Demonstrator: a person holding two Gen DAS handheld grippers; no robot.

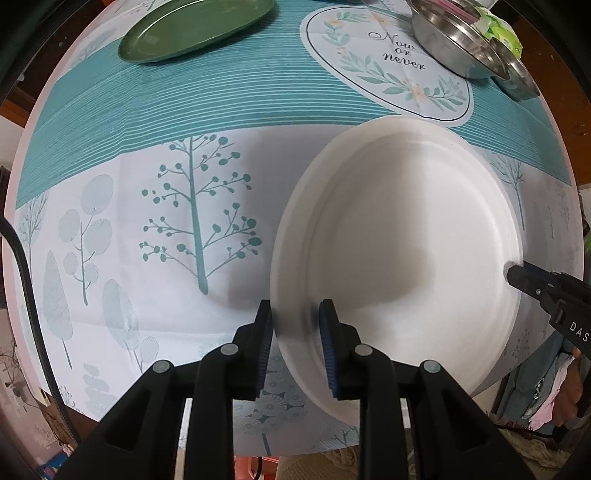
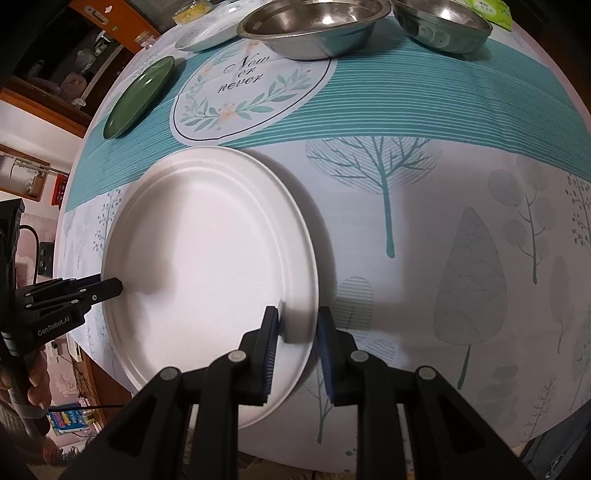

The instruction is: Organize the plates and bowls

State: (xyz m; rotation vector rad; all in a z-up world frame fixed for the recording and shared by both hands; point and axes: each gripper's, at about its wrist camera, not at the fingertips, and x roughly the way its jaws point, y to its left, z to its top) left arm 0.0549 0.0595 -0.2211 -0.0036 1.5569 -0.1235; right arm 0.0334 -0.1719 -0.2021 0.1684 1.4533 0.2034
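A large white plate (image 1: 399, 236) (image 2: 207, 251) lies near the table's front edge on the tree-print cloth; its rim looks layered, as if stacked. My left gripper (image 1: 295, 314) points down and straddles the plate's left rim, one pad outside and one inside, both against it. My right gripper (image 2: 297, 317) straddles the opposite rim the same way. Each gripper shows in the other's view at the plate's far rim: the right gripper (image 1: 517, 275) and the left gripper (image 2: 114, 288). A green oval plate (image 1: 192, 29) (image 2: 140, 96) lies at the back.
Two steel bowls (image 2: 314, 26) (image 2: 443, 22) stand at the back, seen nested-looking at the far right in the left wrist view (image 1: 454, 40). A small white dish (image 2: 207, 33) sits behind the green plate. A green packet (image 1: 498, 29) lies beside the bowls. The table edge (image 1: 221, 424) is close below.
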